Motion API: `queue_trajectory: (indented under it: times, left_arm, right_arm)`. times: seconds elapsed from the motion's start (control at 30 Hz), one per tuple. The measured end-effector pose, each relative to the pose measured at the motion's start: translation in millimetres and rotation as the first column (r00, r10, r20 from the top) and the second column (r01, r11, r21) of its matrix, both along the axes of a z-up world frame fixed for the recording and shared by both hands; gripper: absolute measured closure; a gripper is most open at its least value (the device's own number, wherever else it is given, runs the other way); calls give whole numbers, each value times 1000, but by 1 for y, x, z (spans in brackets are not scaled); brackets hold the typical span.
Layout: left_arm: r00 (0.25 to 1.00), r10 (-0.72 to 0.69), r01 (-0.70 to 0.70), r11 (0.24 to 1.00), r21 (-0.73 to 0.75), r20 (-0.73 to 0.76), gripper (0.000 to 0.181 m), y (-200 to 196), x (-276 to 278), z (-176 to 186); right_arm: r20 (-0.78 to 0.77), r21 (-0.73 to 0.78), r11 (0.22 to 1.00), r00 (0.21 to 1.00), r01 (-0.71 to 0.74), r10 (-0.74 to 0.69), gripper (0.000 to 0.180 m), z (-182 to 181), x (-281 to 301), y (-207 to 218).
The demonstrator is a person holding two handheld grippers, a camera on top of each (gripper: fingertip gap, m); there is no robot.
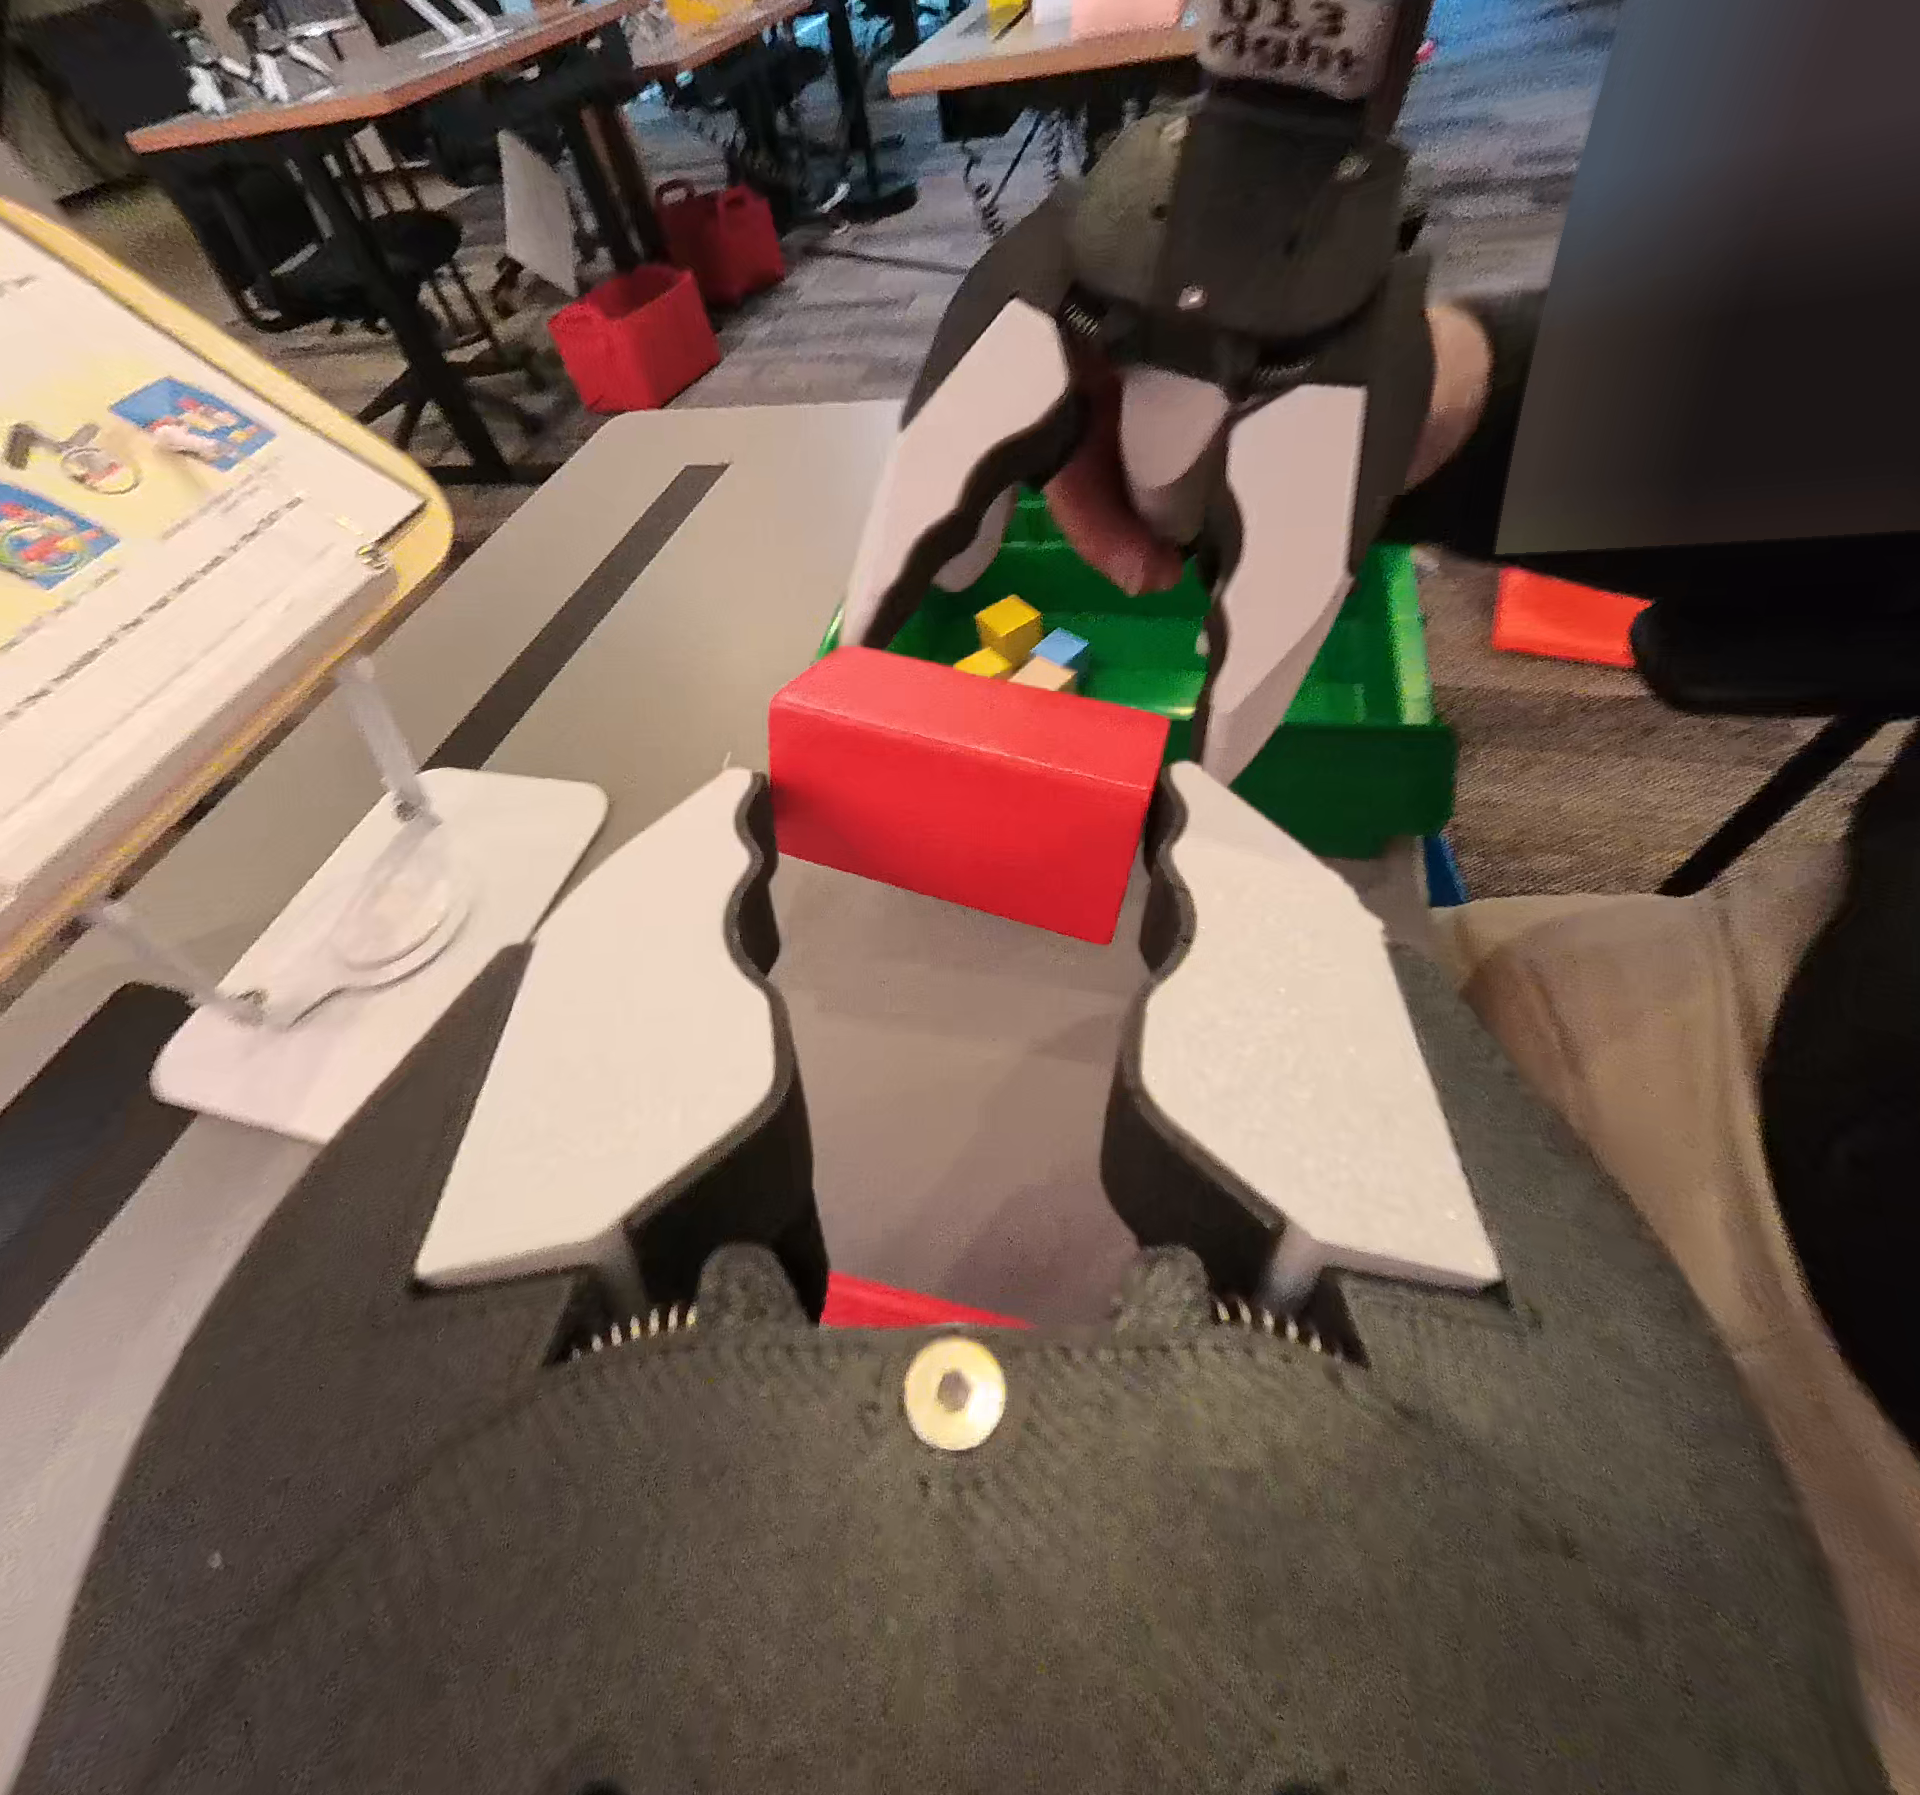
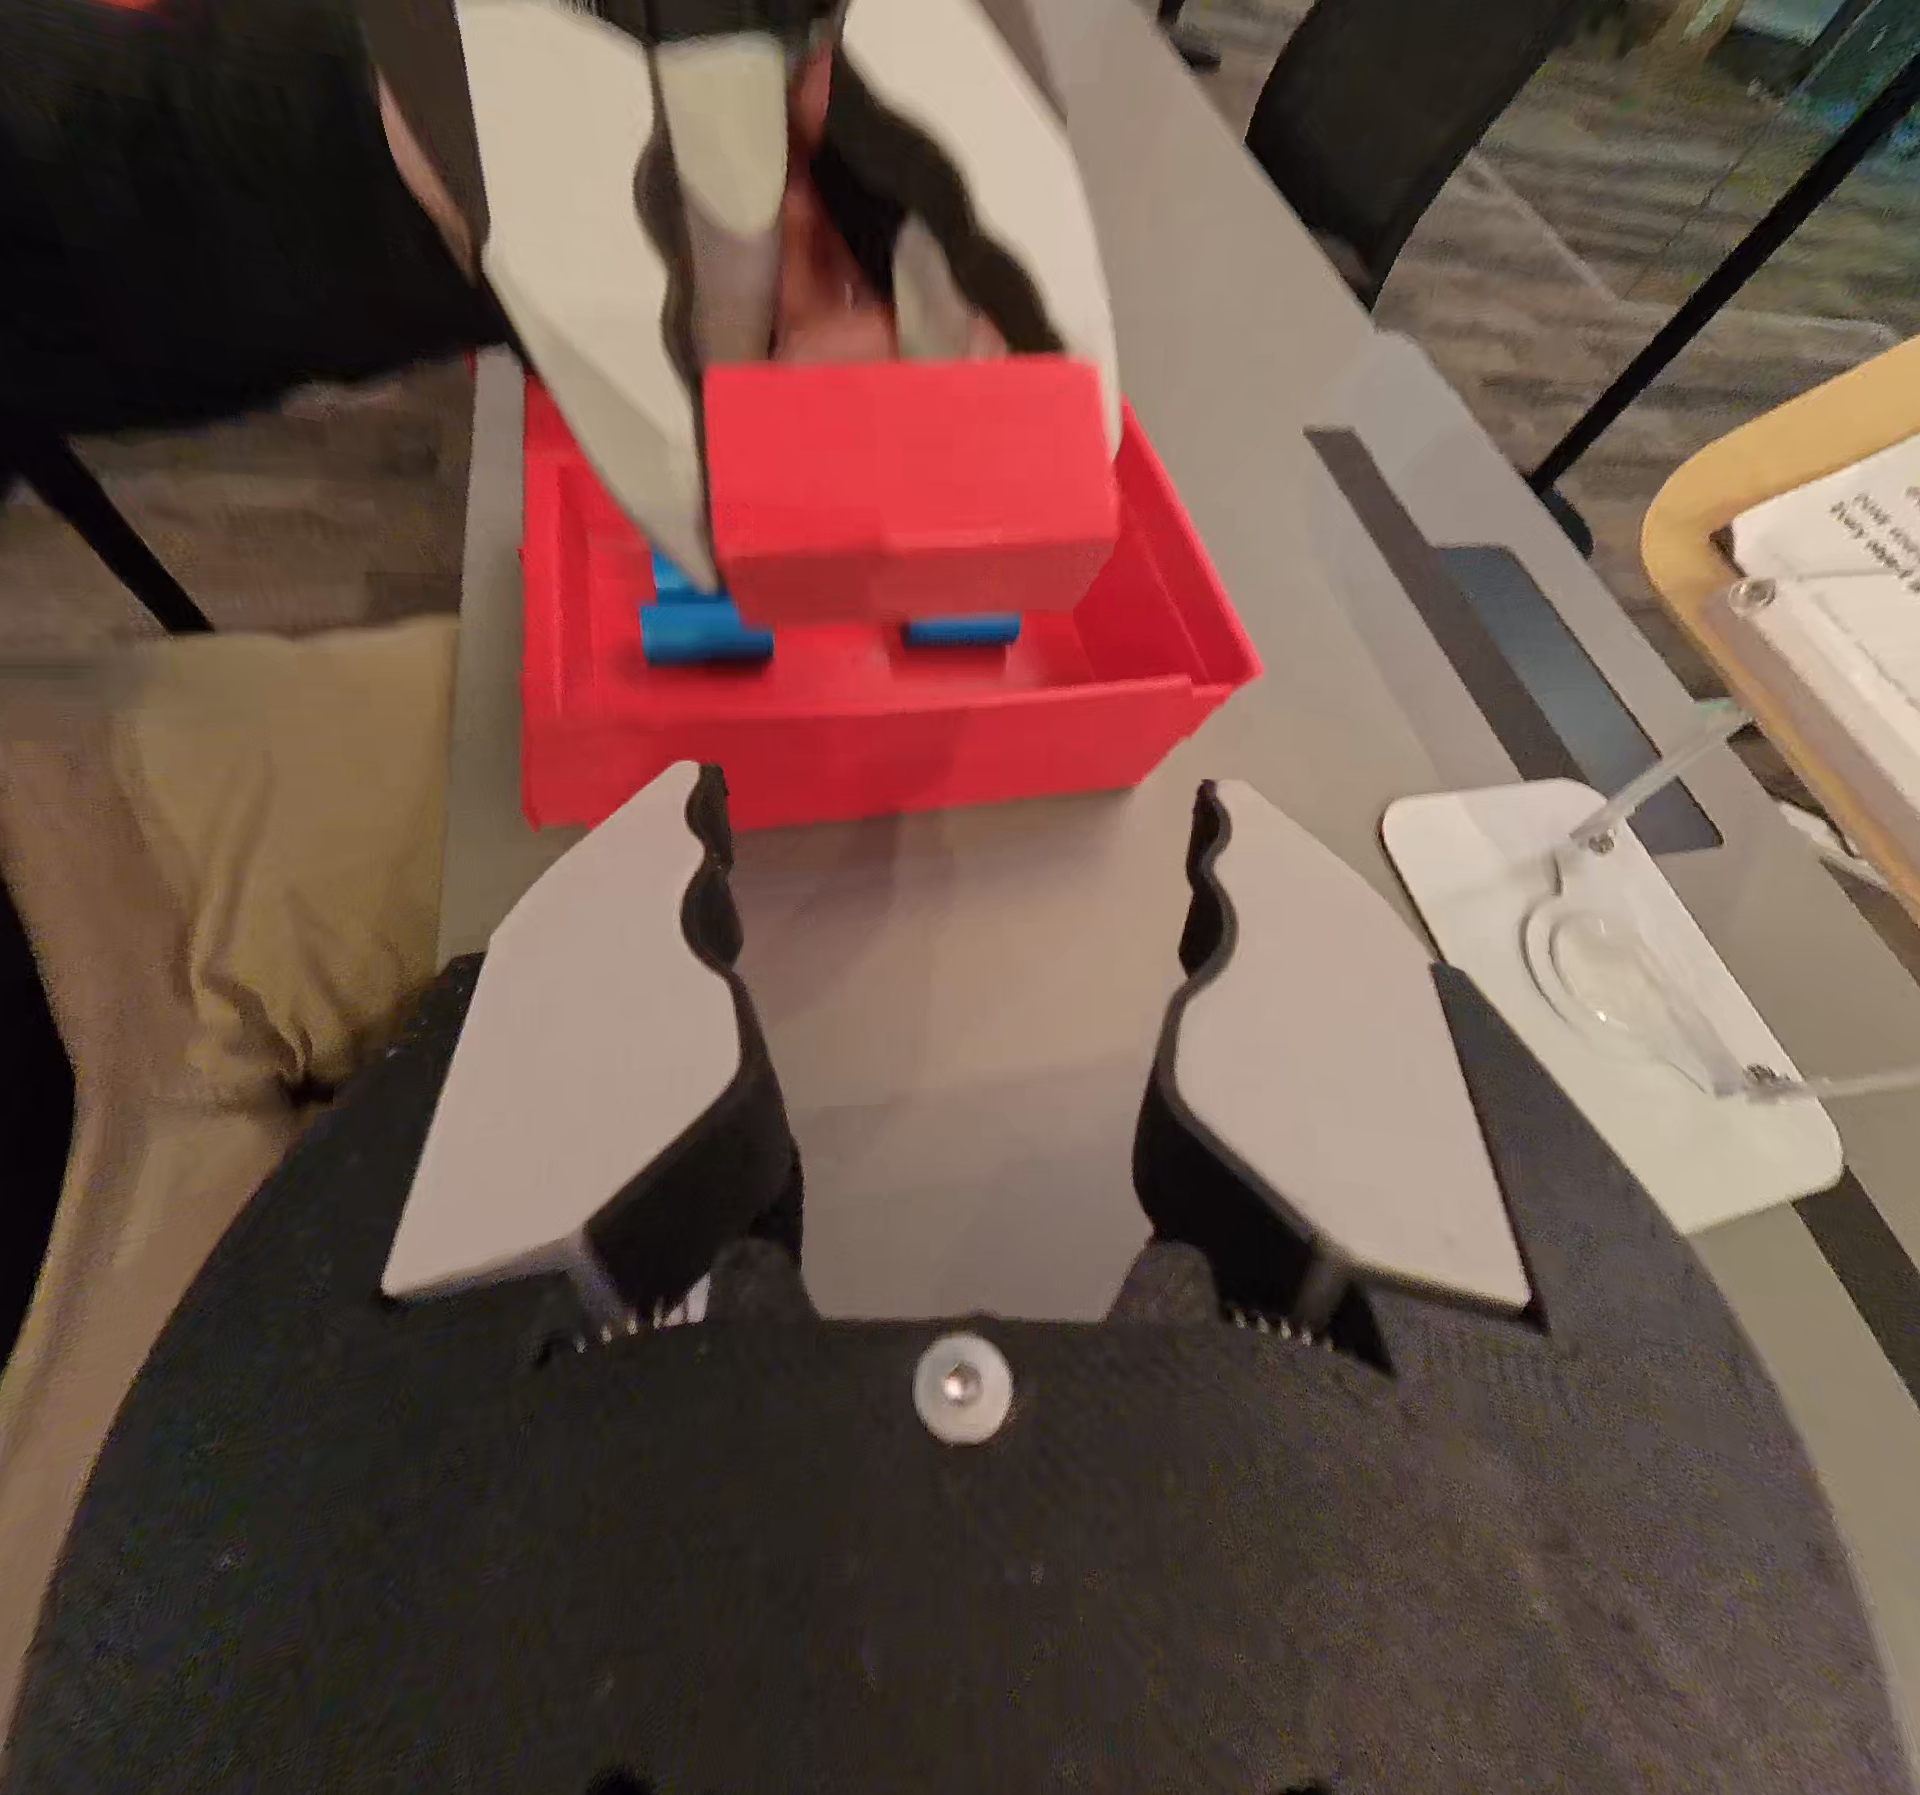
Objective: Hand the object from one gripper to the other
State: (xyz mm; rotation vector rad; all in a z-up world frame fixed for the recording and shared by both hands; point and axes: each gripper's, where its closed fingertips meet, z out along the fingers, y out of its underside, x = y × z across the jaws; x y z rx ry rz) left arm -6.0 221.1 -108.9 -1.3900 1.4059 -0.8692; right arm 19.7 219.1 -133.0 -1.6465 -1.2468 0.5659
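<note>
Red block [image 1: 961, 789] clamped between left claw [image 1: 961, 789] fingertips, right claw [image 2: 961, 810] agape.

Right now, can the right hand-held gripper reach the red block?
Probably yes: the right hand-held gripper is open and empty, the left hand-held gripper holds the red block by its ends, and nothing lies between.

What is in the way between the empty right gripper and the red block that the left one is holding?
Nothing visible. The right gripper is open and faces the red block across open air; the left gripper grips only the block's two ends.
</note>
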Motion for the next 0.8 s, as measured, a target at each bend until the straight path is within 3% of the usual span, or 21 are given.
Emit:
queue_trajectory:
  times: [0.17, 0.3, 0.57, 0.8]
  left_arm:
    - [1000, -21, 22, 1000, -20, 18, 112, -9, 12, -1]
    - [998, -22, 25, 999, -48, 60, 112, -12, 20, 3]
    - [985, -43, 64, 990, -125, 167, 113, -19, 25, 16]
    - [980, -19, 51, 986, -161, 197, 112, -16, 26, 16]
  right_arm:
    - [-195, -62, 995, 979, -72, 59, 99, 21, -3, -9]
    - [-141, -46, 997, 988, -66, 59, 96, 10, -9, -8]
    - [-173, -12, 998, 984, -55, 52, 98, 15, -12, -8]
    - [-186, 62, 997, 982, -36, 47, 112, 24, -13, -10]
